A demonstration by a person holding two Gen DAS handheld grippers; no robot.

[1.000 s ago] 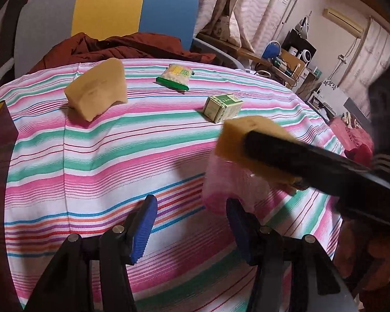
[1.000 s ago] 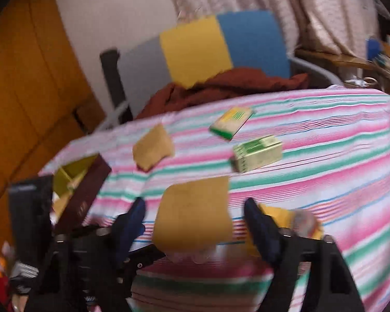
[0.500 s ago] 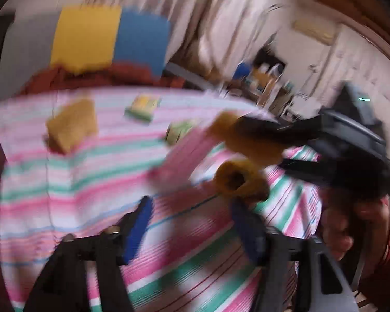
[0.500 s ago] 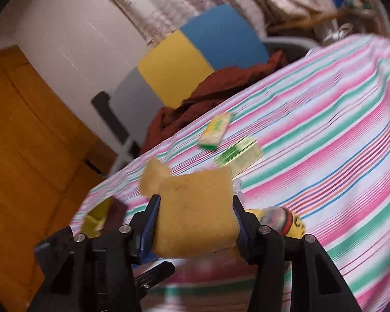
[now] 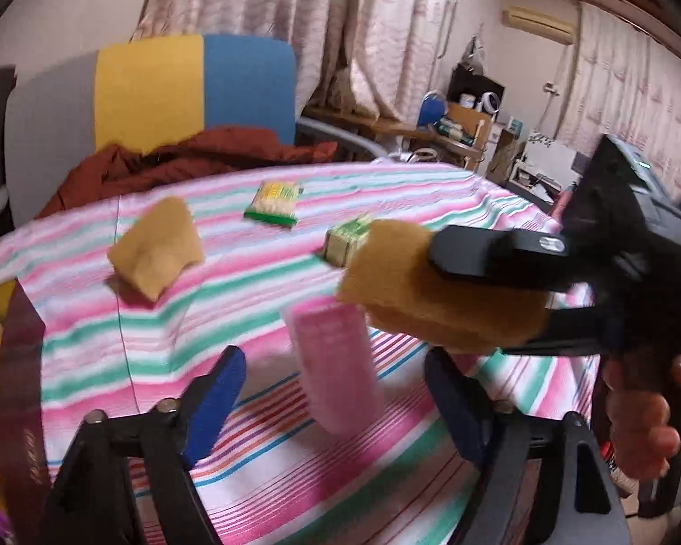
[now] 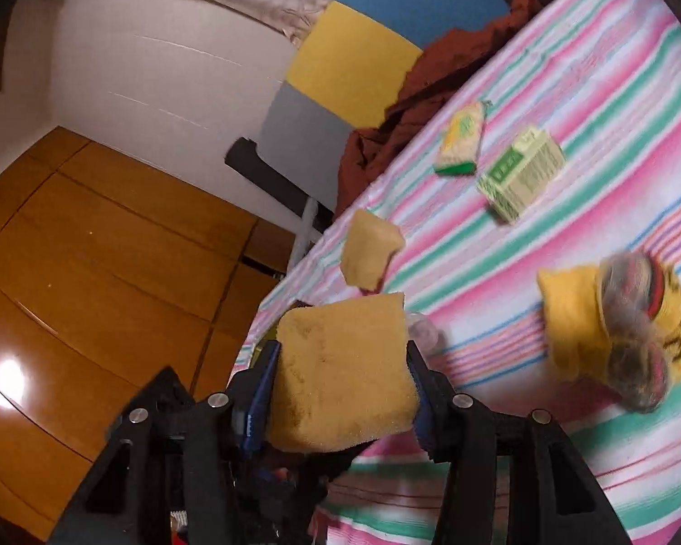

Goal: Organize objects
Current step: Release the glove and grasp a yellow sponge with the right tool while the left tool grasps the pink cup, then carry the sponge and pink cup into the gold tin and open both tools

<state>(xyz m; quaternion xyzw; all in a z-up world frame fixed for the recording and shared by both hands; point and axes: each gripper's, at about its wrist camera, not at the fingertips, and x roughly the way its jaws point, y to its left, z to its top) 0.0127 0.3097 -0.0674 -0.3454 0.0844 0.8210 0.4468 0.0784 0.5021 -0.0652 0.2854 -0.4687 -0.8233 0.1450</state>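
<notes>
My right gripper [image 6: 340, 381] is shut on a yellow sponge [image 6: 340, 372] and holds it above the striped tablecloth [image 6: 567, 104]; sponge [image 5: 436, 290] and gripper also show at the right of the left wrist view. My left gripper [image 5: 336, 390] is open and empty, with a blurred pink container [image 5: 336, 363] between its fingers' line of sight. A second sponge [image 5: 159, 250] [image 6: 370, 250], a green snack packet [image 5: 274, 202] [image 6: 461, 143] and a green box [image 5: 347, 243] [image 6: 520, 179] lie on the cloth. A yellow toy [image 6: 613, 331] lies at the right.
A chair with grey, yellow and blue back [image 5: 150, 86] holds a dark red garment [image 5: 181, 159] behind the table. A dark box [image 5: 20, 386] stands at the left table edge. Wooden doors [image 6: 91, 272] are to the left.
My right gripper closed on the sponge and lifted it, tilting to the left. The left wrist view swung and steadied; the pink container now stands in front of the left gripper.
</notes>
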